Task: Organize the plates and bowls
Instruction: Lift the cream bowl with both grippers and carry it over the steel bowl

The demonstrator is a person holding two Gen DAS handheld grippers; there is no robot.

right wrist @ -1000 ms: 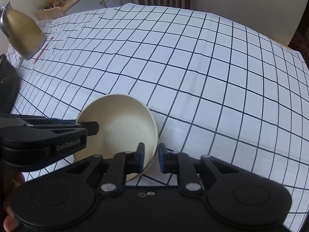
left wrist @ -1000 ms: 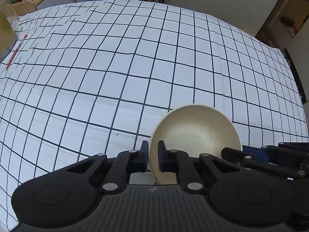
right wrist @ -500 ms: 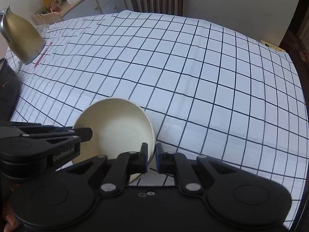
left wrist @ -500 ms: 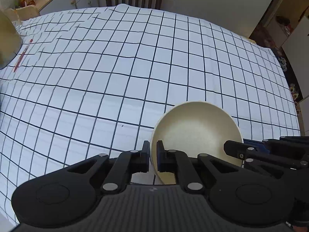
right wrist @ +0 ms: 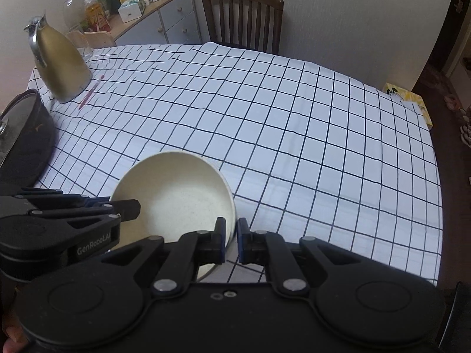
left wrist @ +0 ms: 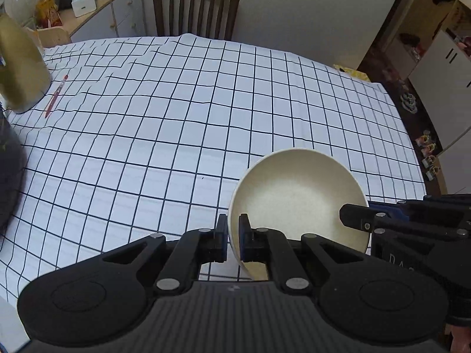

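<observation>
A cream bowl [left wrist: 297, 194] hangs tilted above the checked tablecloth [left wrist: 176, 117], held by both grippers on opposite sides of its rim. My left gripper [left wrist: 233, 235] is shut on the rim's left side, one pad inside the bowl and one outside. In the right wrist view the same bowl [right wrist: 173, 197] appears with my right gripper [right wrist: 231, 235] shut on the rim's right side. Each gripper also shows in the other's view: the right gripper [left wrist: 350, 219] at the bowl's right, the left gripper [right wrist: 132, 209] at its left.
A gold jug [right wrist: 61, 61] stands at the table's far left with a red pen [right wrist: 89, 92] beside it. A dark round pot [right wrist: 26, 138] sits at the left edge. A wooden chair [right wrist: 241, 14] and a sideboard [right wrist: 164, 20] lie beyond the table; a yellow box [right wrist: 409, 103] is at the right edge.
Both grippers have risen together with the bowl held between them. The table now looks farther below, and the chair and sideboard have come into view.
</observation>
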